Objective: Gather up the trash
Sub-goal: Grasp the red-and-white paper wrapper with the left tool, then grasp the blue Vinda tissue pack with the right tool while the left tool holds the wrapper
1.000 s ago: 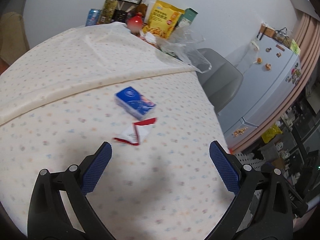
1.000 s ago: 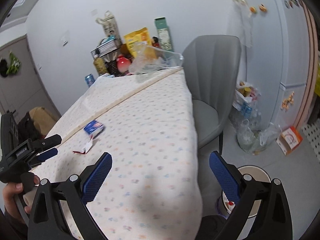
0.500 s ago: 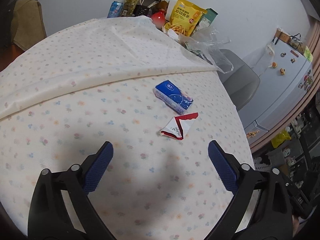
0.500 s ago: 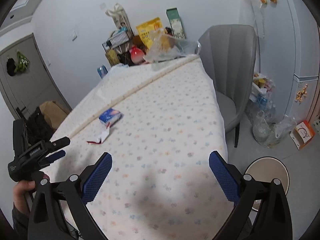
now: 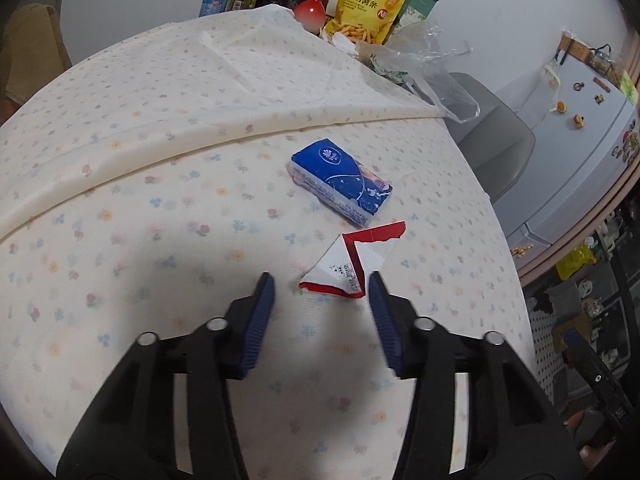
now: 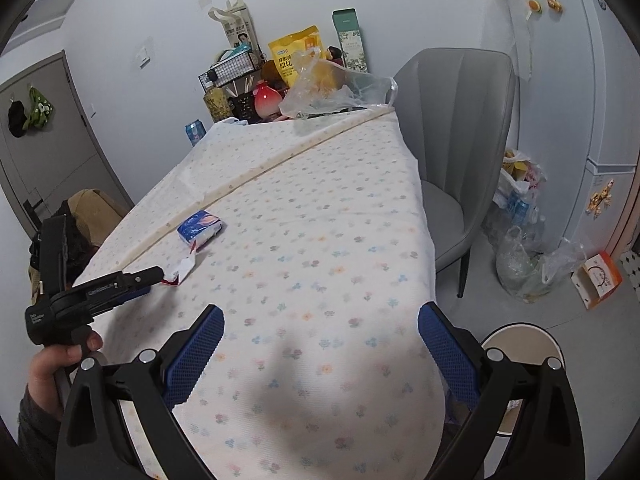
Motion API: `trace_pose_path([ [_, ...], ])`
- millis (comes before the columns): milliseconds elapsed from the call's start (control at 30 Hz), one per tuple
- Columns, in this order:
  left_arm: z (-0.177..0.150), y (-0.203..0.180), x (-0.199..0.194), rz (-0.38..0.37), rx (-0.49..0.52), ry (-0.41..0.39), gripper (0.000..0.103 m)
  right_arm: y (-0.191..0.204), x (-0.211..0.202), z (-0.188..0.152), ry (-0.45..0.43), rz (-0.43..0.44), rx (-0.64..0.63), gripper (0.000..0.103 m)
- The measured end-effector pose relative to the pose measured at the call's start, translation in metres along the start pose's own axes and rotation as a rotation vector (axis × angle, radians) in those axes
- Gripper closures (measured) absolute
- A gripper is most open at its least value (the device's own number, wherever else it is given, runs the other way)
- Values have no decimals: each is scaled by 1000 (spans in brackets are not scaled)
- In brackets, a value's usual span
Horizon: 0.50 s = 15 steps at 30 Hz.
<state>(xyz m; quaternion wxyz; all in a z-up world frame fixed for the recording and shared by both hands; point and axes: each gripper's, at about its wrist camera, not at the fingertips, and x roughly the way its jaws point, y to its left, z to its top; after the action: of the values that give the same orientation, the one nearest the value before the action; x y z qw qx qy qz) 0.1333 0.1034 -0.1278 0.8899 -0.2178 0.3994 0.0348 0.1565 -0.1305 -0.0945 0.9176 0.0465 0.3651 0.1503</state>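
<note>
A torn red-and-white wrapper (image 5: 348, 256) lies flat on the flowered tablecloth (image 5: 160, 208), just in front of a blue tissue pack (image 5: 340, 182). My left gripper (image 5: 320, 280) sits low over the cloth with its jaws closing. The wrapper's near edge lies between the blue pads, which do not press on it. From the right wrist view, the left gripper (image 6: 154, 274), held by a hand, points at the wrapper (image 6: 182, 270) beside the tissue pack (image 6: 200, 230). My right gripper (image 6: 320, 332) stands open over the near part of the table, nothing between its fingers.
Snack bags, a can, a wire basket and a clear plastic bag (image 6: 332, 92) crowd the table's far end. A grey chair (image 6: 452, 128) stands at the right side. On the floor are filled plastic bags (image 6: 524, 264), an orange box and a round bin (image 6: 520, 344).
The left gripper has come down and forward to the wrapper, and its jaws have narrowed from wide open to about the wrapper's width. The right gripper has barely shifted and stays open.
</note>
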Motion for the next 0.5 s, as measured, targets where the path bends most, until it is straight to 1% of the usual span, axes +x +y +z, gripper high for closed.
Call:
trace_pose_path([
  [67,1,-2,3,-13,5,17,80,0,2,3,2,22,2,8],
  [100,0,-3,4,-15,10,26,86,2,3,4,2,28,1,8],
  [233,0,-1,-6,-23,9,-4,98,11,9,8,12,82,-13,8],
  [267,1,0,-10,-31,1,-13,100,14,12,9,19,104,-16,9],
  [300,3,3,-14,-34,-6,-24,100,19,15,11,29,129,-23,13],
  [333,4,5,-20,-33,-11,-38,100,25,20,14,43,137,-35,15],
  [433,11,15,-38,-39,-28,-82,100,42,30,20,65,167,-71,18],
  [500,14,21,-49,-34,-35,-109,100,56,38,25,75,183,-99,18],
])
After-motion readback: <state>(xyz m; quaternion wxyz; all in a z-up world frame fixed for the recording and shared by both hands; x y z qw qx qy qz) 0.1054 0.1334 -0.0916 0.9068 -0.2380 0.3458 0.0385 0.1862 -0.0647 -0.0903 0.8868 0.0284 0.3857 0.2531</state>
